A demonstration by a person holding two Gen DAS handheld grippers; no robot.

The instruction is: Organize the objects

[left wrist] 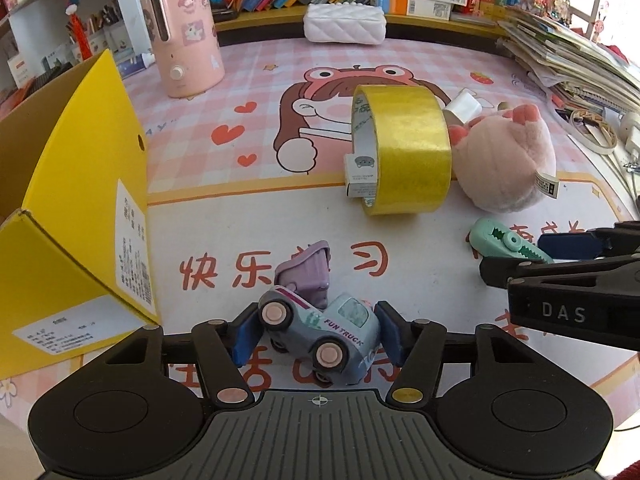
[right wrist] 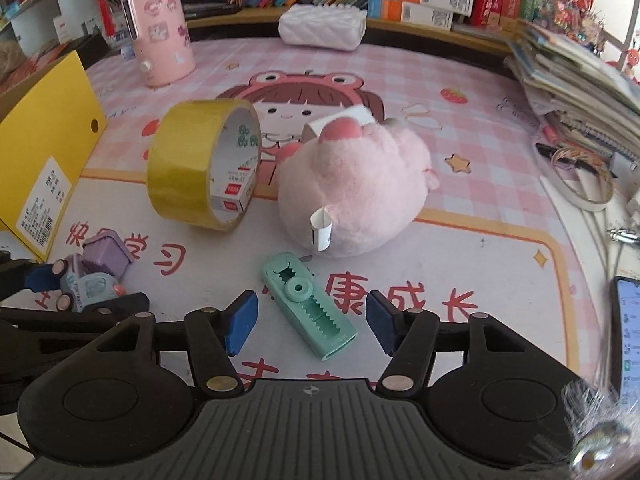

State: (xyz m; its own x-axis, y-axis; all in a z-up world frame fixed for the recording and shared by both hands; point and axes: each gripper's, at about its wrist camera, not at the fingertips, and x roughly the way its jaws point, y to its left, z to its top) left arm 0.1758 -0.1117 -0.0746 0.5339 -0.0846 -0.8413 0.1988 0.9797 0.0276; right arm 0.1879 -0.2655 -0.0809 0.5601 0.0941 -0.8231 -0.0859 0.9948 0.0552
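The yellow box (left wrist: 80, 184) stands off to the left of the left gripper (left wrist: 316, 334), whose jaws squeeze the tipped toy truck (left wrist: 320, 332), while the little green cutter (right wrist: 310, 306) lies on the mat between the right gripper's (right wrist: 306, 322) wide-apart jaws, untouched.

We see bare mat (right wrist: 460, 248) toward its right edge; tape roll (right wrist: 202, 164), plush toy (right wrist: 356, 188) and yellow box (left wrist: 84, 184) crowd the middle and left.

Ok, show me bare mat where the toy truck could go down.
Free: mat between the yellow box and tape roll, and in front of the white pouch. Crowded: tape roll, pink plush and green clip cluster together.
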